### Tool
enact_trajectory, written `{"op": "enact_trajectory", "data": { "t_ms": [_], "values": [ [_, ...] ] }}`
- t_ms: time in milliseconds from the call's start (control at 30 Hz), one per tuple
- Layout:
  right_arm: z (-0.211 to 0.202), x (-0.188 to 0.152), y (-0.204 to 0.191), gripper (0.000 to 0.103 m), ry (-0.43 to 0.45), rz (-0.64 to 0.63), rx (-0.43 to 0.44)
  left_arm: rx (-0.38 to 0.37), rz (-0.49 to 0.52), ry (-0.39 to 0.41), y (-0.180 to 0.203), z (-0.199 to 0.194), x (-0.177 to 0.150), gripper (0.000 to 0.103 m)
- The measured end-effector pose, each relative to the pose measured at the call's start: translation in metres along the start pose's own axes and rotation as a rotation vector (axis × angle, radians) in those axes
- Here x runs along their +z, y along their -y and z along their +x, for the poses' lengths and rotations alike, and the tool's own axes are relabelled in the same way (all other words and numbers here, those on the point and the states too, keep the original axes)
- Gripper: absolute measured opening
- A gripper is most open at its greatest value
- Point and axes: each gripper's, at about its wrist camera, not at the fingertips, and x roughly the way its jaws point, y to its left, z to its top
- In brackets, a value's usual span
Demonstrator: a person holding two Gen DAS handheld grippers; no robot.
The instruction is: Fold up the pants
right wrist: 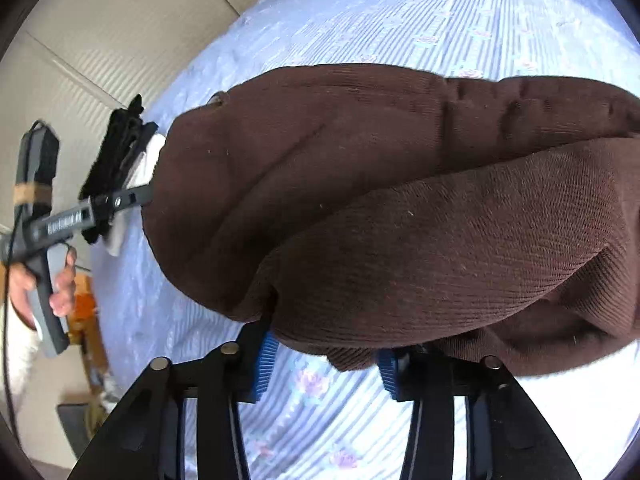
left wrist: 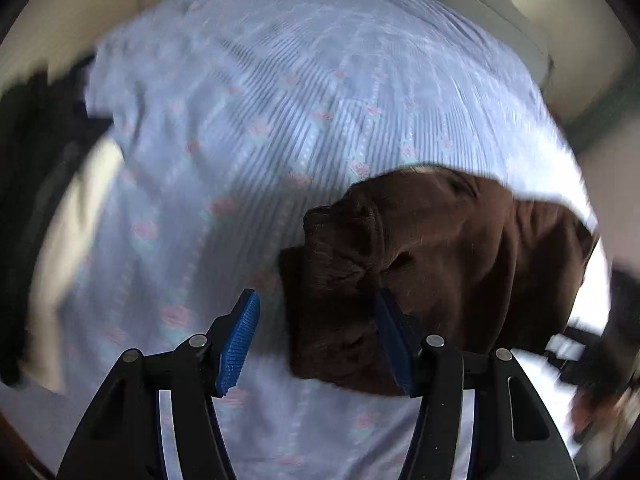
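Note:
The brown pants [right wrist: 400,208] lie bunched on a light blue striped bedsheet [right wrist: 440,12] with small rose prints. In the left wrist view the pants [left wrist: 440,248] sit to the right, and my left gripper [left wrist: 316,340] is open, its right blue pad against the gathered waistband edge, its left pad over bare sheet [left wrist: 240,120]. My right gripper [right wrist: 324,364] is open, with a thick fold of the pants lying over and between its blue pads. The left gripper also shows in the right wrist view [right wrist: 120,200], held by a hand at the pants' far left end.
A beige ribbed headboard or wall [right wrist: 112,40] runs behind the bed. Something orange and wooden [right wrist: 84,312] stands beside the bed at left. Dark objects [left wrist: 36,160] sit at the left edge of the left wrist view.

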Motion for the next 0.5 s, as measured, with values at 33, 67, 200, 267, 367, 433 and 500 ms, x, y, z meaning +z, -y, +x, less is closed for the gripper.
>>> {"op": "enact_trajectory", "data": {
  "t_ms": [33,67,200,267,367,433,500],
  "values": [
    [0.002,-0.002,-0.005,0.032,-0.003,0.000,-0.038,-0.021,-0.029,-0.003,-0.003,0.006,0.002,0.061],
    [0.000,-0.006,-0.007,0.031,-0.004,0.019,-0.064,-0.034,-0.045,-0.012,-0.003,0.014,0.003,0.064],
    [-0.001,-0.012,-0.008,0.030,0.022,0.104,-0.111,-0.123,-0.181,-0.097,-0.010,0.053,0.002,0.073],
    [0.002,-0.010,-0.009,0.030,0.028,0.130,-0.137,-0.139,-0.227,-0.114,-0.013,0.061,0.001,0.070],
    [0.008,-0.007,-0.022,0.030,0.022,0.118,-0.190,-0.156,-0.290,-0.110,-0.019,0.051,0.003,0.036],
    [0.013,-0.002,-0.031,0.030,0.023,0.117,-0.211,-0.183,-0.298,-0.051,-0.019,0.024,0.003,0.024],
    [0.009,0.000,-0.035,0.030,0.028,0.111,-0.207,-0.189,-0.278,0.018,-0.018,-0.001,0.003,0.021]
  ]
}}
